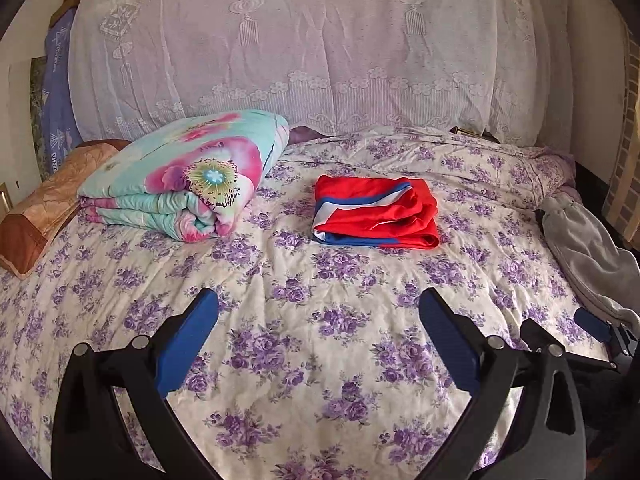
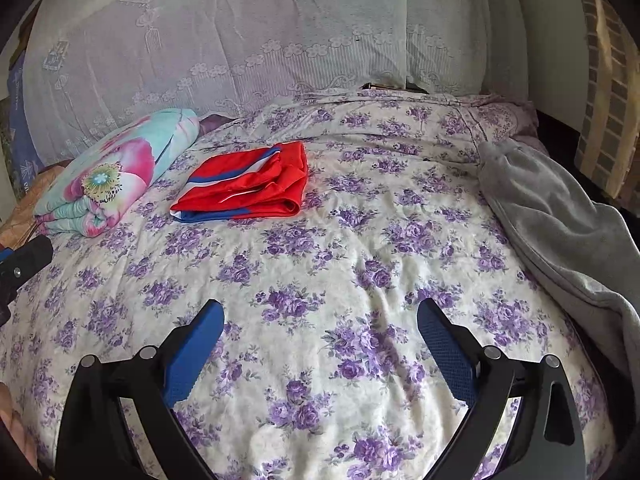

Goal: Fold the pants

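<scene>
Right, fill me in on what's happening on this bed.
A person holds a claw in each hand over a flowered bedspread. Both the left claw and the right claw are open, holding nothing and well short of the red pants. The pants lie folded in a compact stack further up the bed, beside a folded flowery quilt. A grey blanket lies along the right edge. The folding looks done.

1. The pants (image 1: pixel 376 216) are bright red with blue and white stripes.
2. The bedspread (image 1: pixel 320 320) is cream, scattered with purple roses.
3. The folded quilt (image 1: pixel 184 184) is turquoise with big pink flowers.
4. The blanket (image 2: pixel 560 220) is plain grey.
5. The curtain (image 1: pixel 304 40) is white lace.
</scene>
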Motion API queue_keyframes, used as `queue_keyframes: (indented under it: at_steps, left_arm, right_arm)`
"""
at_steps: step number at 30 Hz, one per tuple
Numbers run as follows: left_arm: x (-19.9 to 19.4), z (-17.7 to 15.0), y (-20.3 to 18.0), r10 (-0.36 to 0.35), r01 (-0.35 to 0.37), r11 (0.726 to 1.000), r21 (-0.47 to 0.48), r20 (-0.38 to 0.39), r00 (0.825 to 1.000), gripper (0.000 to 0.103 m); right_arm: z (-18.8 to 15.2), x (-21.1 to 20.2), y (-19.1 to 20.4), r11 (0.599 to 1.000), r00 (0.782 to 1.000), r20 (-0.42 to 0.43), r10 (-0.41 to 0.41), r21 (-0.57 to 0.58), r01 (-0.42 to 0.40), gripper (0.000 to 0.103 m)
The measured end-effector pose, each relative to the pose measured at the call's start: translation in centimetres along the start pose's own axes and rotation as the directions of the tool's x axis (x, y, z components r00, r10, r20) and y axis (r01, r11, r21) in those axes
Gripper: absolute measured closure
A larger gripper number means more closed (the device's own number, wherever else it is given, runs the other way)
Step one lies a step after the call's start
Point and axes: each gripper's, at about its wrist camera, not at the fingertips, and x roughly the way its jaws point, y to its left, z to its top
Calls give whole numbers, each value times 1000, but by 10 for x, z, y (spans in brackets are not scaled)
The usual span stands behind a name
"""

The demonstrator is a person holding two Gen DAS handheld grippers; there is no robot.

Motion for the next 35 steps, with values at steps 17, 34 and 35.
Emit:
queue_keyframes:
  at_steps: [17,34,35]
  left_arm:
    - [1,-3,-4,2,-2,1000,15,-5,1000,5]
    - [7,-4,-5,-16,16,1000,17,-28,999,5]
    - [7,-4,-4,-19,20,1000,11,-30,999,5]
  right_arm:
    - [-2,-7,7,999,999,34,-25,-35,26,5]
    - [-3,-9,8,999,999,32,-27,-34,28,5]
    - [-3,-9,8,999,999,32,-27,-34,28,5]
